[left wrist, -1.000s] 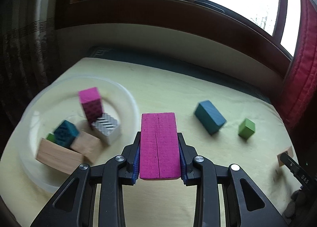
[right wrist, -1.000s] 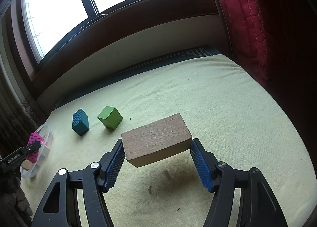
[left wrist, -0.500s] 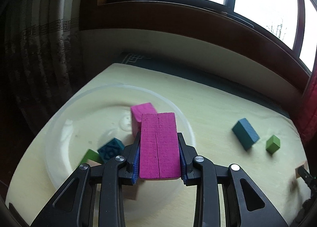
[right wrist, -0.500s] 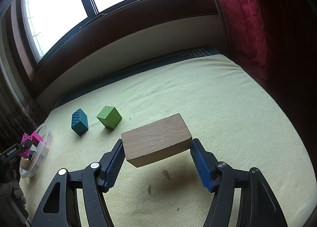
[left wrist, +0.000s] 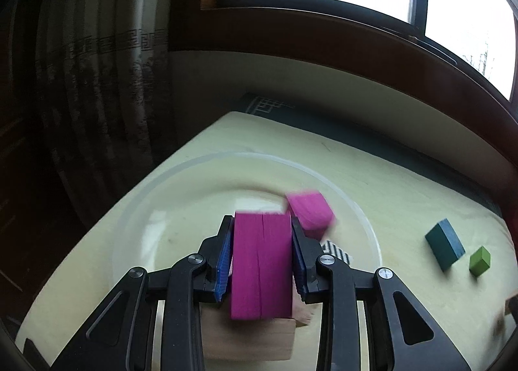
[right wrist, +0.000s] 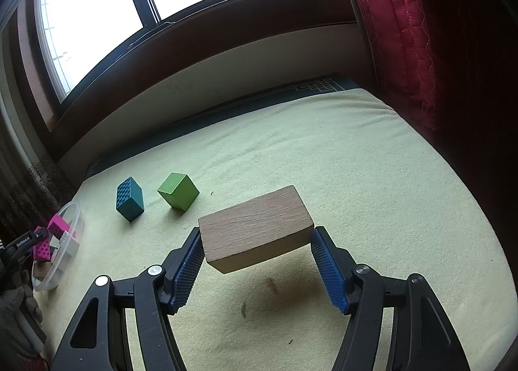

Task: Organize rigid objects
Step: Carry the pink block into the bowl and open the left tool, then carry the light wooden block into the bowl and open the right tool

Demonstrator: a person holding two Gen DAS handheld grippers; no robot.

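My left gripper (left wrist: 260,225) is shut on a flat magenta block (left wrist: 262,261), held over the clear round bowl (left wrist: 194,160). Inside the bowl lie another magenta block (left wrist: 310,212), a black-and-white striped block (left wrist: 336,249) and a plain wooden block (left wrist: 249,335) right under my fingers. My right gripper (right wrist: 255,235) is shut on a brown wooden block (right wrist: 255,228), held a little above the pale yellow mat. A teal block (right wrist: 129,198) and a green cube (right wrist: 178,191) sit on the mat ahead to the left. The bowl (right wrist: 69,235) shows at the far left.
The pale yellow mat (right wrist: 323,160) ends at a dark sill and wall below the window. A red curtain (right wrist: 421,47) hangs on the right and a dark patterned curtain (left wrist: 97,80) on the left. A gloved hand (right wrist: 16,306) shows at the lower left.
My left gripper has carried the magenta block leftward and lower, from beside the bowl to over its middle. The right gripper and its wooden block have stayed still.
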